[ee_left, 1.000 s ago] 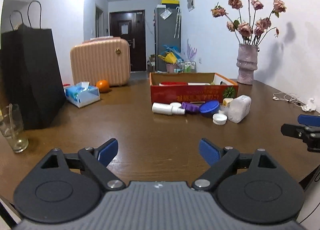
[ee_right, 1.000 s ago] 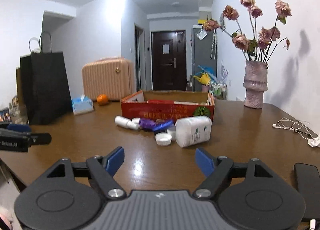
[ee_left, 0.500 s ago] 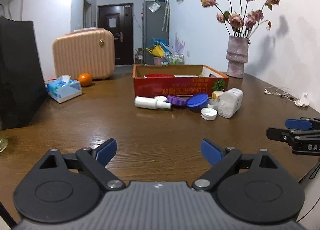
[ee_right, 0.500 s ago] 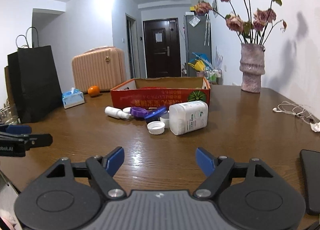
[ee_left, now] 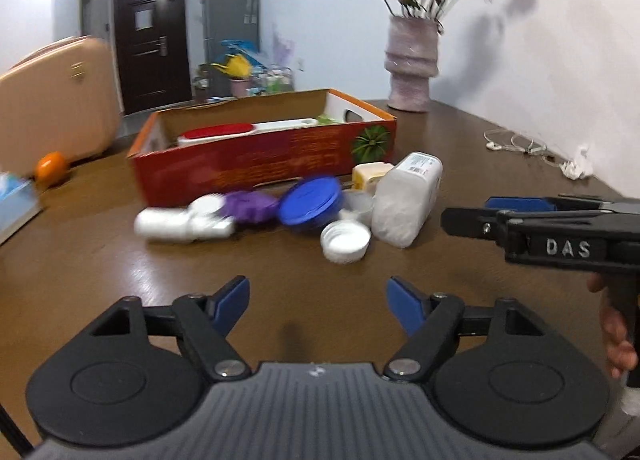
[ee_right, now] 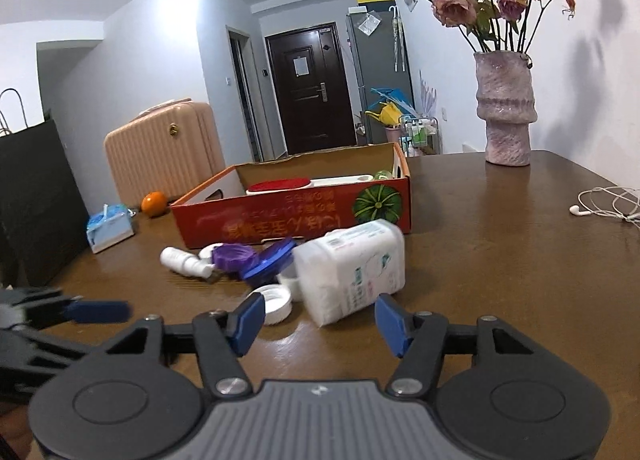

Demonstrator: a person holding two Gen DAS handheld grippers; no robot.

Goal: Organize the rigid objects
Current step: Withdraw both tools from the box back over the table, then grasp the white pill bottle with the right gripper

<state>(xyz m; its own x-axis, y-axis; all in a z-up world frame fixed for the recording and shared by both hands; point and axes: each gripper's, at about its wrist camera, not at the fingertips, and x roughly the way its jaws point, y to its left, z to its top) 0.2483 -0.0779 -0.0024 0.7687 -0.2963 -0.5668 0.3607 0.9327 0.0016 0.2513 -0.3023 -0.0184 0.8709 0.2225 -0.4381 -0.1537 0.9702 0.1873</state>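
Note:
A red cardboard box (ee_left: 264, 156) (ee_right: 296, 216) stands open on the brown table with a red-lidded item inside. In front of it lie a white plastic jar on its side (ee_left: 406, 200) (ee_right: 348, 268), a white cap (ee_left: 346, 241) (ee_right: 272, 302), a blue lid (ee_left: 310, 204) (ee_right: 266, 262), a purple piece (ee_left: 250, 206) (ee_right: 232, 256) and a small white bottle (ee_left: 178, 224) (ee_right: 182, 260). My left gripper (ee_left: 318, 304) is open and empty, short of the cap. My right gripper (ee_right: 320, 324) is open and empty, just before the jar; it also shows in the left wrist view (ee_left: 540, 220).
A pink vase of dried roses (ee_right: 506, 108) stands at the back right. White earphones (ee_right: 608, 206) lie at the right. A peach suitcase (ee_right: 164, 148), an orange (ee_right: 154, 203), a tissue box (ee_right: 110, 226) and a black paper bag (ee_right: 36, 200) are at the left.
Both grippers have moved forward toward the pile in front of the box. The jar and cap now sit much closer. Both stay open.

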